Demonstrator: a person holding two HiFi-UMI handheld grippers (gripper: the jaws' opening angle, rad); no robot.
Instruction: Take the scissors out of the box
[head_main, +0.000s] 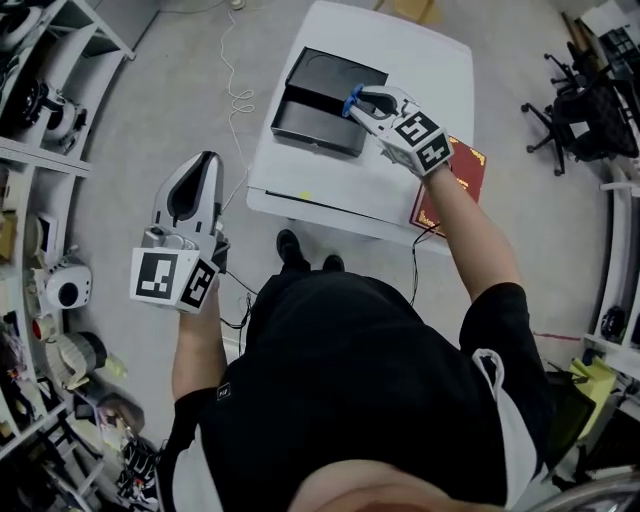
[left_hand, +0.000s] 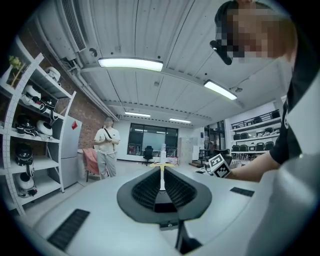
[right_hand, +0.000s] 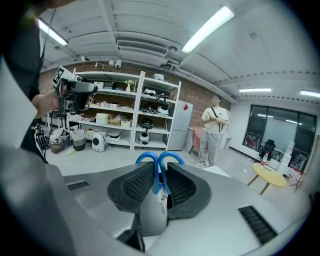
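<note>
At 8 o'clock in the head view, out over the floor beside the worktop (head_main: 400, 50): left hand-held gripper (head_main: 207, 162), jaws pressed together, nothing between them. Farther off, at 1 o'clock: red book (head_main: 468, 172) on the worktop's edge, under the right forearm. Beyond it: right hand-held gripper (head_main: 358, 100) pinching the scissors (head_main: 350, 103), blue handle loops poking past the jaw tips, above the 3 o'clock edge of the open black box (head_main: 320, 120).
</note>
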